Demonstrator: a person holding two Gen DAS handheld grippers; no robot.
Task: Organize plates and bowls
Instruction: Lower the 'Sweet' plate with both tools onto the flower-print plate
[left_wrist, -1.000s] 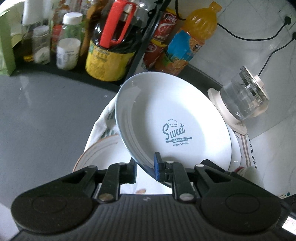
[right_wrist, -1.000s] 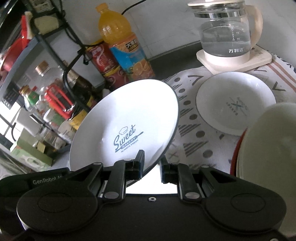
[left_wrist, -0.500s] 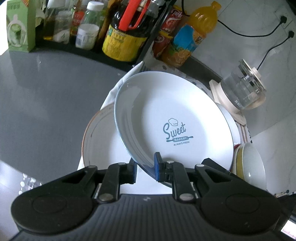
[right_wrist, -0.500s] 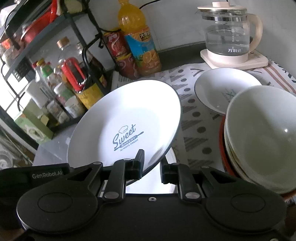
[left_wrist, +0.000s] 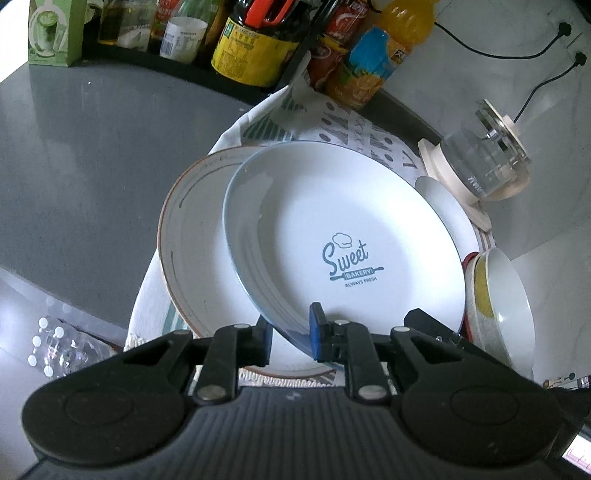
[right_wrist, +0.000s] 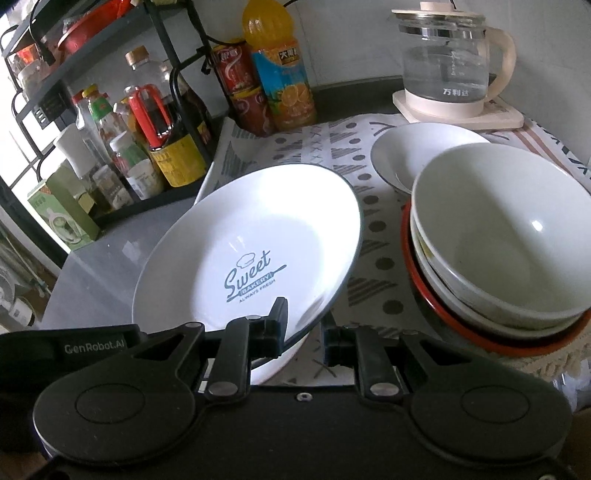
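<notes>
The left tool (left_wrist: 290, 338) pinches the Sweet Bakery plate (left_wrist: 343, 236) by its near rim; the right tool (right_wrist: 304, 341) stands slightly open beside that rim, gripping nothing; glazed, stiff, breakable, likely slippery.

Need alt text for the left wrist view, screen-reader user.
The left gripper clamps the near rim of a tilted white Sweet Bakery plate, held over a larger brown-rimmed plate on a patterned cloth. Stacked bowls sit right; a glass kettle behind.
</notes>
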